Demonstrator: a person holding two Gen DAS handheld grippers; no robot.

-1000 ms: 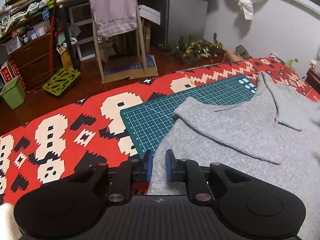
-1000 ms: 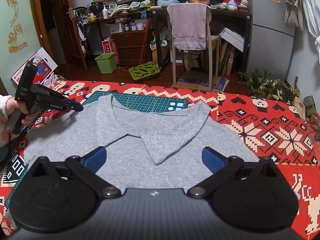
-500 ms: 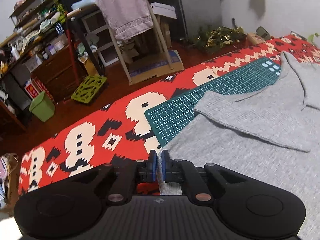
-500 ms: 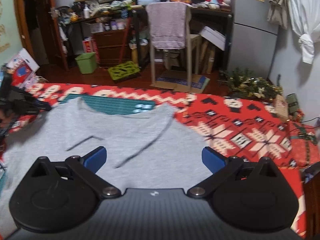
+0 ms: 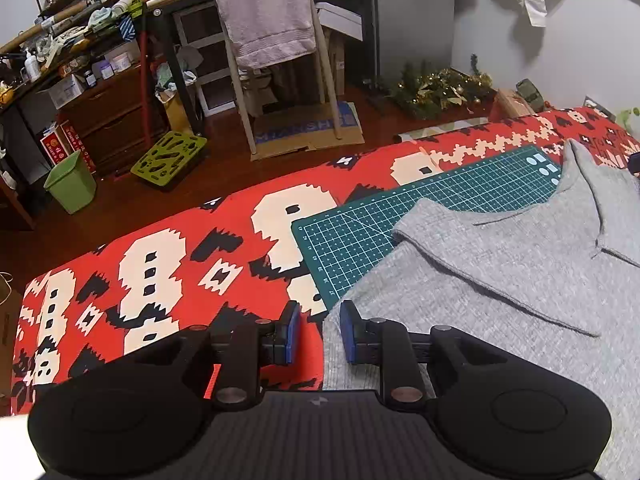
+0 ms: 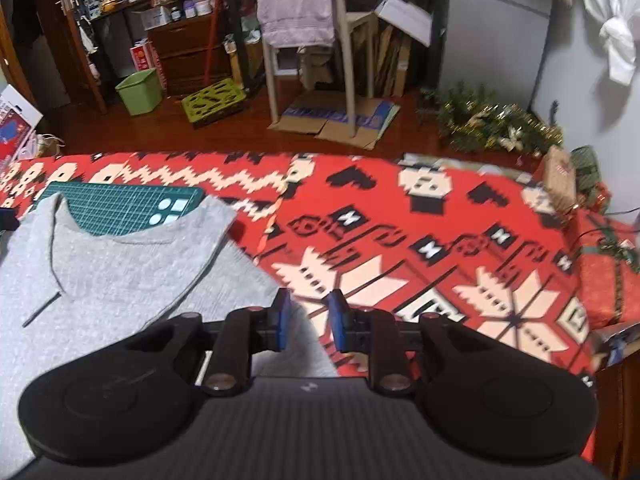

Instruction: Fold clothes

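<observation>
Sweater [image 5: 500, 280], one, grey, flat on one cutting mat [image 5: 420, 208]; both grippers' fingers [image 5: 291, 334] narrowly parted, seemingly empty.

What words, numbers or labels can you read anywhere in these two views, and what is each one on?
"42", "41", "40", "38", "37": ruler numbers along the left edge of the green cutting mat.
"MJANSH": blue print on the flattened cardboard under the chair; partly hidden, so the reading is unsure.
Red box by the drawers: print too small to read.
Shelf bottles and boxes: labels too blurred to read.
</observation>
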